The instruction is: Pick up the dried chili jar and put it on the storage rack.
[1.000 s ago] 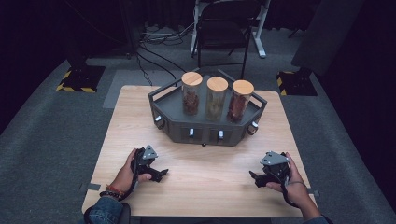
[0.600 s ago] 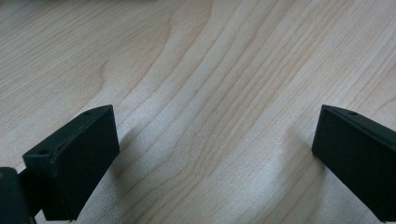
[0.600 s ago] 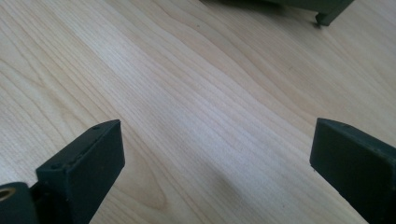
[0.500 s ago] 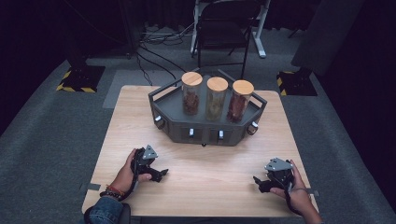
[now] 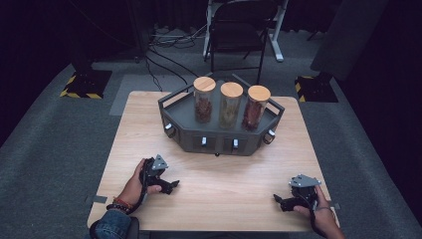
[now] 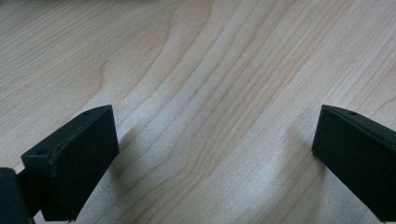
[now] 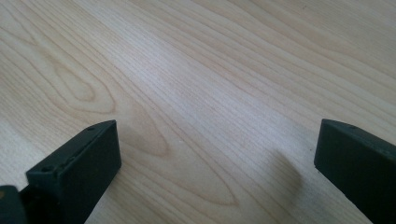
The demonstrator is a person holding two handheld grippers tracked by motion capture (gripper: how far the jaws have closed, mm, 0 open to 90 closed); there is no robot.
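A dark angular tray (image 5: 219,143) stands at the far middle of the wooden table (image 5: 149,119). It carries three glass jars with wooden lids: left jar (image 5: 204,101), middle jar (image 5: 230,104), right jar (image 5: 256,108). My left gripper (image 5: 170,186) rests low over the near left of the table, jaws pointing right. In the left gripper view, my left gripper (image 6: 215,154) is open over bare wood. My right gripper (image 5: 279,200) sits by the near right corner, jaws pointing left. Its jaws have just been opening. In the right gripper view, my right gripper (image 7: 217,158) has nothing between its jaws.
A dark folding chair (image 5: 238,30) stands behind the table, with cables (image 5: 164,47) on the grey floor. Yellow-and-black striped bases (image 5: 82,82) sit at the far left and far right. The table's near edge lies just under both hands.
My right hand has slid toward the table's near right corner and come lower. The left hand has kept still.
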